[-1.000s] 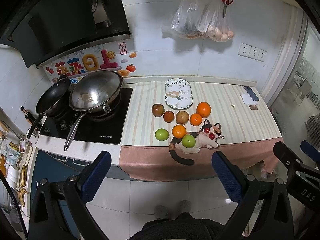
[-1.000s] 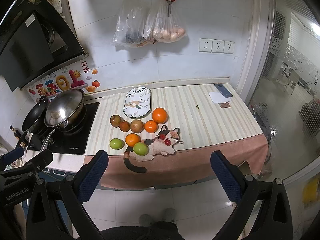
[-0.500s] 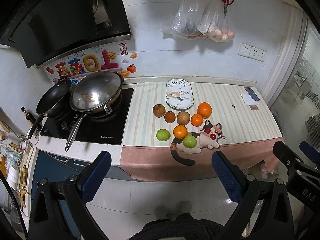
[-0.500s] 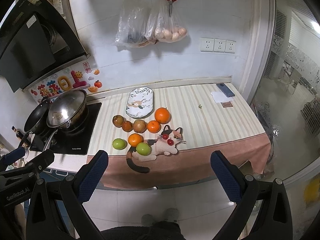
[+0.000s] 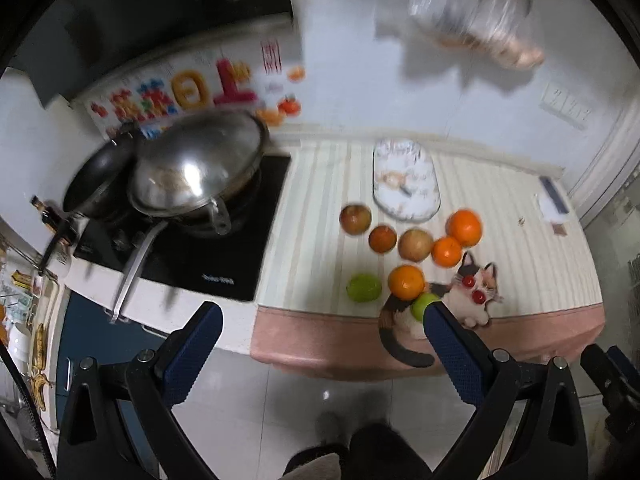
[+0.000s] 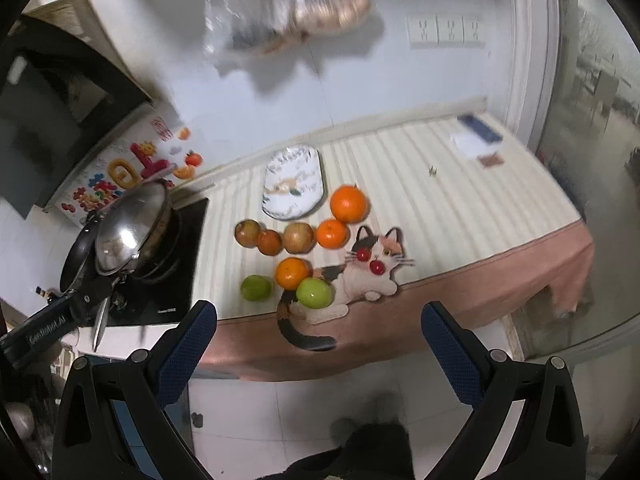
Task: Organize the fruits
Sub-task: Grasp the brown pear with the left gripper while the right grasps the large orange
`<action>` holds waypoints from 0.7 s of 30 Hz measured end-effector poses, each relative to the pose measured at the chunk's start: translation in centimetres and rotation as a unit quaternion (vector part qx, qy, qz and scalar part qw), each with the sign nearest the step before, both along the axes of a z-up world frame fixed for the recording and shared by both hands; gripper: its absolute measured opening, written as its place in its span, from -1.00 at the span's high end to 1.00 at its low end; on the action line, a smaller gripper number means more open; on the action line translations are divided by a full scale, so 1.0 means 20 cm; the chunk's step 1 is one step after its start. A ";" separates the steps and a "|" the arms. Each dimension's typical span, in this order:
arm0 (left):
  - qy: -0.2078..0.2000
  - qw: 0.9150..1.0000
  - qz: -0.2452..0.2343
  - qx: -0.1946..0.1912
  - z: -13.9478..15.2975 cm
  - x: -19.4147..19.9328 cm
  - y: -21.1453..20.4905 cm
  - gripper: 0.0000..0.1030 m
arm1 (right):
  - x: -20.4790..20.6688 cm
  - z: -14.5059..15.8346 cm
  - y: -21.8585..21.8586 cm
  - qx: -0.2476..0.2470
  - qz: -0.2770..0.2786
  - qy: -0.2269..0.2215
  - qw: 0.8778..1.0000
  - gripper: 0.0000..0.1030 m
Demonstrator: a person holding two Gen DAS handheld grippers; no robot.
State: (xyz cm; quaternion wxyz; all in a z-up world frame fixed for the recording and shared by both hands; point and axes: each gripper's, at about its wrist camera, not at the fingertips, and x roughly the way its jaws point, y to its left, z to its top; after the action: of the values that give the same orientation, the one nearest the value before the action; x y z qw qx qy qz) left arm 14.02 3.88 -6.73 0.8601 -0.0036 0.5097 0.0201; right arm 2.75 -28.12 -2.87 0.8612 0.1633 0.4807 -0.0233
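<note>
The left gripper [image 5: 320,332] hangs over the tiled floor, short of the bench [image 5: 520,268], its blue-padded fingers [image 5: 190,354] spread wide apart and empty. The right gripper [image 6: 318,330] is likewise short of the bench edge, its blue-padded fingers [image 6: 450,350] wide apart with nothing between them.

Just beyond the fingertips of the right gripper, a round green apple [image 6: 314,293] lies on the cat-shaped mat [image 6: 366,276], touching a small orange tangerine [image 6: 293,273]. A second green apple [image 6: 256,287] sits just left of them on the striped cloth. Farther ahead runs a row: reddish-brown apple [image 6: 247,233], dark orange tangerine [image 6: 269,242], tan apple [image 6: 299,237], bright tangerine [image 6: 333,233], then a large orange [image 6: 348,204]. Beyond the row lies an oval patterned ceramic plate [image 6: 293,182]. Far left of the fingers, a steel wok [image 5: 200,172] rests on the black cooktop [image 5: 224,256].
</note>
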 end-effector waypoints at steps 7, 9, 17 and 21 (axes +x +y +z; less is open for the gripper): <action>0.084 0.996 0.020 0.008 -0.35 0.41 -0.03 -1.00 | 0.39 -0.39 -0.14 0.030 -0.005 0.058 0.998 -1.00; 0.100 0.994 0.030 0.010 -0.42 0.52 -0.03 -1.00 | 0.54 -0.49 -0.19 0.041 -0.004 0.073 0.996 -1.00; 0.183 0.980 0.075 -0.007 -0.78 1.05 -0.04 -1.00 | 1.15 -0.86 -0.36 0.078 0.003 0.139 0.987 -1.00; 0.219 0.972 0.086 -0.016 -0.94 1.25 -0.06 -1.00 | 1.46 -1.05 -0.38 0.090 0.015 0.174 0.981 -1.00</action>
State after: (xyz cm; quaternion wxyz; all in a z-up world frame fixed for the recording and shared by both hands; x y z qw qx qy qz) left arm 39.02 2.65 -25.49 0.7226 -0.0565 0.6836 0.0860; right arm 31.89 -35.76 -23.85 0.7467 0.2261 0.6255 0.0053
